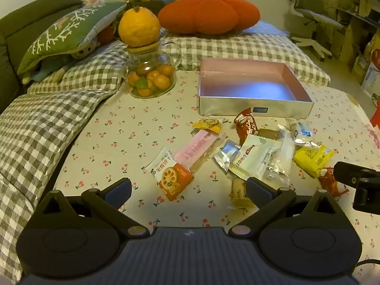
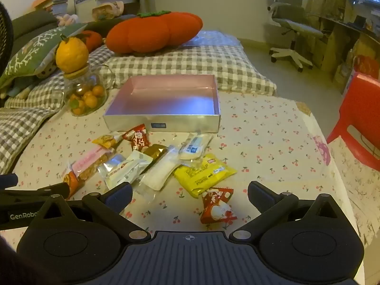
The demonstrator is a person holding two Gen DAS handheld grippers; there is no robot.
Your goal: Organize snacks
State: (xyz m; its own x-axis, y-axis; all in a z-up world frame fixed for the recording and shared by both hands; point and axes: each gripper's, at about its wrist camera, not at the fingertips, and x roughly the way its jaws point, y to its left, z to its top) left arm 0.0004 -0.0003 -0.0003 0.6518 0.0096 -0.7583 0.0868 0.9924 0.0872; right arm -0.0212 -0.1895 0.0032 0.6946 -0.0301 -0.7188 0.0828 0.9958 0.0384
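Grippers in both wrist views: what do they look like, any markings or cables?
Both the left gripper and right gripper are matte black, with angled linkage arms, dark blue-grey pads on the fingers, round pivots and a ribbed grey body. "GenRobo" lettering shows on the left one.

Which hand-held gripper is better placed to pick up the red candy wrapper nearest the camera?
Right. The right hand-held gripper is open with the red candy wrapper lying just ahead between its fingers; the left hand-held gripper faces the orange lotus-root packet.

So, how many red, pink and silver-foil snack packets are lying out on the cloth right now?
Red packets: 2
Pink packet: 1
Silver-foil packet: 1
Total: 4
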